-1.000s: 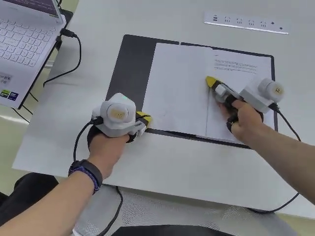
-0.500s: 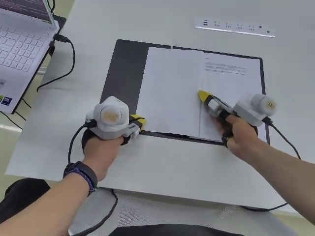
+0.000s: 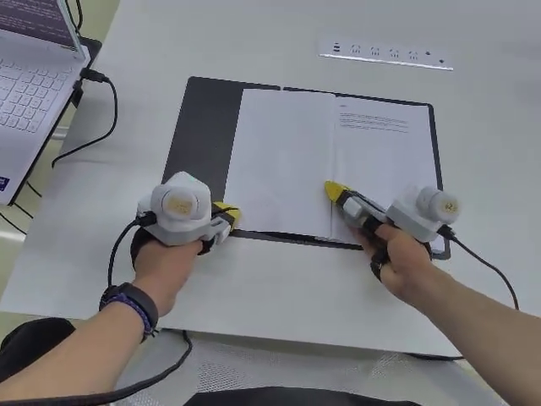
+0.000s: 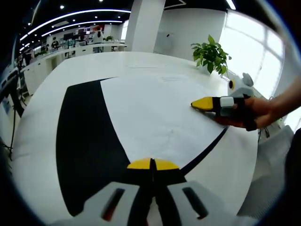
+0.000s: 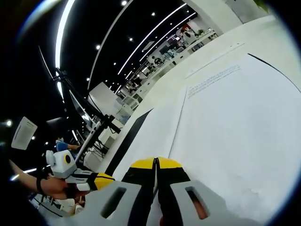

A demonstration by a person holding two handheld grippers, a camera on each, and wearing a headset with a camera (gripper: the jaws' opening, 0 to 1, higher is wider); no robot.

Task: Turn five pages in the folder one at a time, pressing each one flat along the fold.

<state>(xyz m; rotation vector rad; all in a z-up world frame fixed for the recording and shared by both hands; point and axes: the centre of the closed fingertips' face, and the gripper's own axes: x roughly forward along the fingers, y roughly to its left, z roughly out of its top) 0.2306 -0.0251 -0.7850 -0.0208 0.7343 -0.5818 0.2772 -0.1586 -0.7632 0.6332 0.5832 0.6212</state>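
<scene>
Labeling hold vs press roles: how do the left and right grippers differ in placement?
The left gripper has its tips on the folder's black cover at its near edge. The right gripper has its tips on the white paper by the fold. In the head view the left gripper points rightward and the right gripper leftward. Both are shut, with yellow tips.

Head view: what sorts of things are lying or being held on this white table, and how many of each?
folder: 1
laptop: 1
power strip: 1
handheld grippers: 2, the left gripper and the right gripper
Total: 5
</scene>
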